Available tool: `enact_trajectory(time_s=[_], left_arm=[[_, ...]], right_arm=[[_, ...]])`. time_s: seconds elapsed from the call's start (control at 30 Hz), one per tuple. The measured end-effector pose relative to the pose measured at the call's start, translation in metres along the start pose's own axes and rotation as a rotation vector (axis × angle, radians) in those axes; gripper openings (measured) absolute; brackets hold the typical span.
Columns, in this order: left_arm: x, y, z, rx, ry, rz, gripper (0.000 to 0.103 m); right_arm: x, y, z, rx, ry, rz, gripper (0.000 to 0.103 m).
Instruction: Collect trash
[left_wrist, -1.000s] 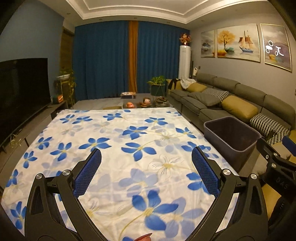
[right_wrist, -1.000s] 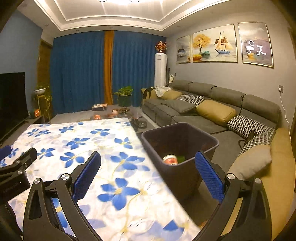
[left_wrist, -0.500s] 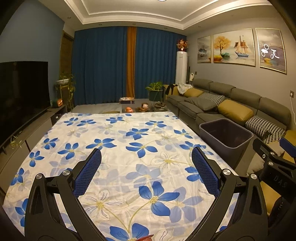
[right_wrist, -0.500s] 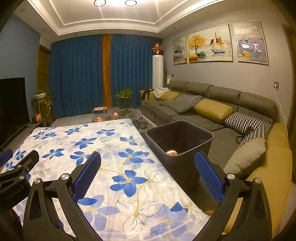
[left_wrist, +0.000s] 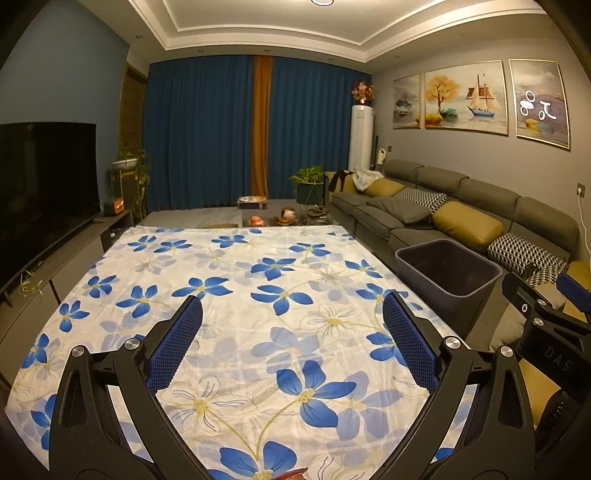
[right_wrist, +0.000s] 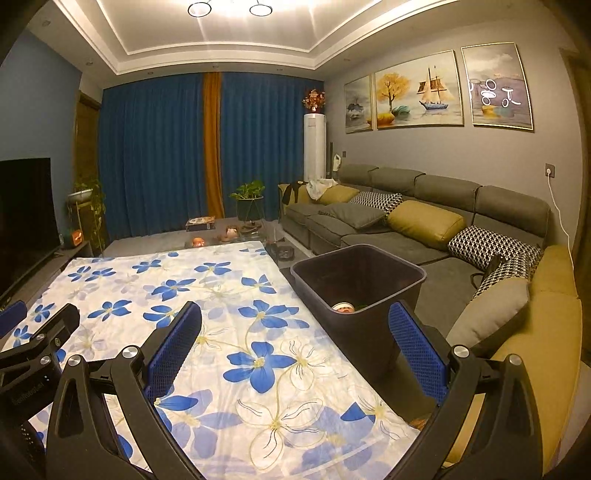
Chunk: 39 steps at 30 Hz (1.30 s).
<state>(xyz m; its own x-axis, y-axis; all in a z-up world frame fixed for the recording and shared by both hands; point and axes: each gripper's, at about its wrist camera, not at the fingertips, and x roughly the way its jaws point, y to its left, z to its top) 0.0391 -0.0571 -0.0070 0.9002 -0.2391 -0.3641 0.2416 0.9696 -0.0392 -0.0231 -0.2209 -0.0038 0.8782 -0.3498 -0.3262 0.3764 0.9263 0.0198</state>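
Note:
A dark plastic bin (right_wrist: 369, 295) stands on the floor at the right edge of the table; it also shows in the left wrist view (left_wrist: 448, 267). A can (right_wrist: 342, 307) and something green lie in its bottom. The table is covered by a white cloth with blue flowers (left_wrist: 258, 295), with no loose trash visible on it. My left gripper (left_wrist: 291, 343) is open and empty above the cloth's near part. My right gripper (right_wrist: 295, 347) is open and empty, above the table's right edge near the bin. A small red-orange edge (left_wrist: 291, 474) peeks at the bottom of the left wrist view.
A grey sofa with yellow and patterned cushions (right_wrist: 424, 221) runs along the right wall behind the bin. A TV (left_wrist: 44, 184) on a low cabinet stands at the left. A low table with small items (left_wrist: 273, 219) sits beyond the far edge.
Both grippers have pulled back and risen, so more of the cloth and room shows. The bin looks farther away. Both stay open.

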Motion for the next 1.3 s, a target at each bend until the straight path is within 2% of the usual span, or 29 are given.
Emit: enact_trajectory(time_s=[1.3], left_arm=[[-0.0059, -0.004, 0.004, 0.011, -0.005, -0.006, 0.095]], right_arm=[[-0.0022, 0.0033, 0.0025, -0.007, 0.002, 0.011, 0.098]])
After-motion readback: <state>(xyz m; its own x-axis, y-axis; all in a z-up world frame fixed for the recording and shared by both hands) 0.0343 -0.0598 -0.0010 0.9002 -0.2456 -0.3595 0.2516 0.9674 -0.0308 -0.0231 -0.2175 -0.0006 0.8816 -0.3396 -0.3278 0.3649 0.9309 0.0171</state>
